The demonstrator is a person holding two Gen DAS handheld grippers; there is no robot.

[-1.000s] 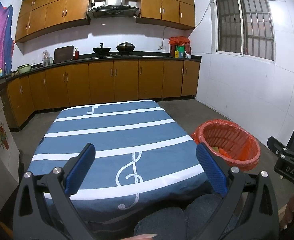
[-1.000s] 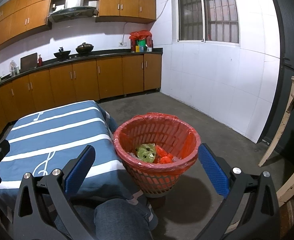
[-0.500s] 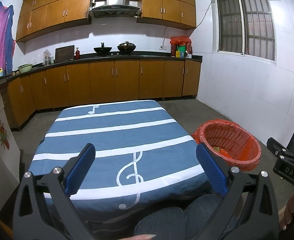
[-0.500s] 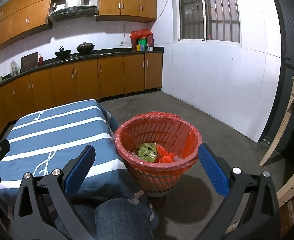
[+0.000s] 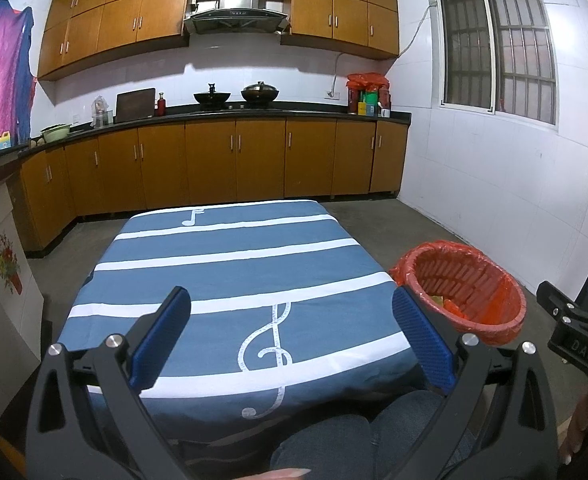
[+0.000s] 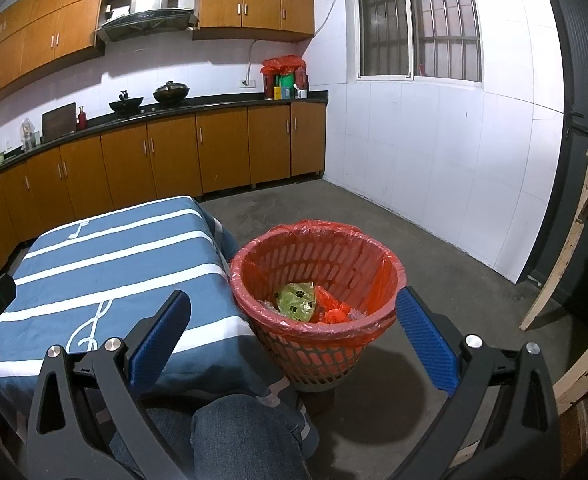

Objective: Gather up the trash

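Right wrist view: the right gripper point(image 6: 292, 336) hangs with its blue pads spread wide and nothing between them, pointed at a red basket point(image 6: 318, 344) lined with a red plastic bag point(image 6: 386, 276). The basket stands on the concrete floor point(image 6: 434, 256), just beside the corner of a table point(image 6: 106, 264) draped in a blue cloth with white stripes and music notes, probably so that rubbish can go from tabletop to bin in one short reach. Inside lie a green wrapper with paw prints point(image 6: 296, 300) and crumpled orange scraps point(image 6: 332, 310), resting on the bottom.

From the left wrist camera, the left gripper point(image 5: 292, 338) is likewise wide open and empty, held low over the near edge of the table, facing the striped cloth, on which no litter shows. The basket appears there at the right, close to the table's corner, with the other tool's black frame at the far right edge. The seated person's knees in blue jeans point(image 6: 234, 436) show at the bottom.

With the cloth bare and the rubbish in the bin, the collecting looks finished or close to it; the open, idle tools fit that reading.
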